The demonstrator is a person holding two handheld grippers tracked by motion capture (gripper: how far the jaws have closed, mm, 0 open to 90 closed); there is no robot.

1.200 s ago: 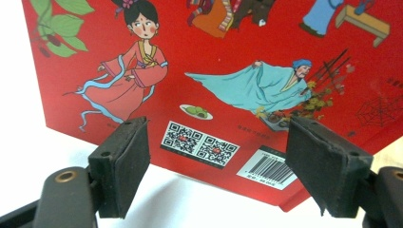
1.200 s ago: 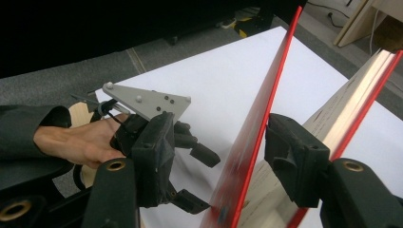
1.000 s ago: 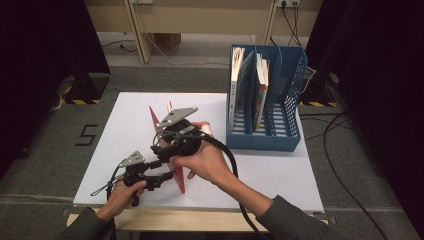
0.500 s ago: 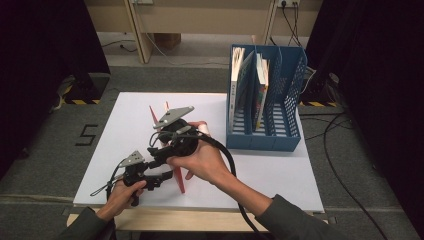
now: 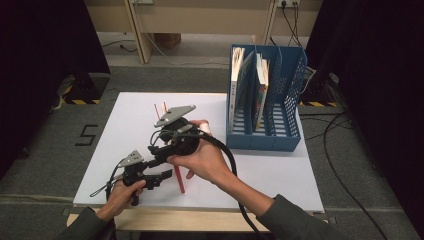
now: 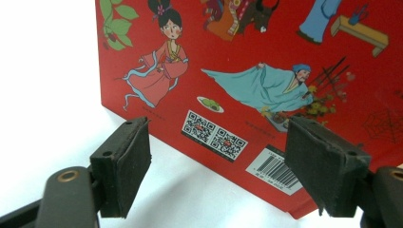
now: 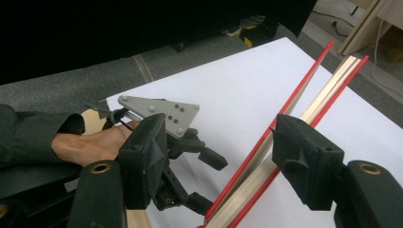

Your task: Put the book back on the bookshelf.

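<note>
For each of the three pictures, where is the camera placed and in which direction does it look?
High view: above the person's side, looking forward and down on the white table; forearms, left gripper, right gripper.
Left gripper view: on the left gripper, jaws apart, facing the red book cover closely.
Right gripper view: on the right gripper, jaws astride the book's edge; beyond, the left hand.
Shared: the red book appears in all three.

White flat desk (image 5: pixel 135 125), pretty bare. A blue plastic perforated file rack (image 5: pixel 280 127) with books in its slots sits at the far right, and a thin red-covered book (image 5: pixel 178 181) stands on edge near the middle-left.
</note>
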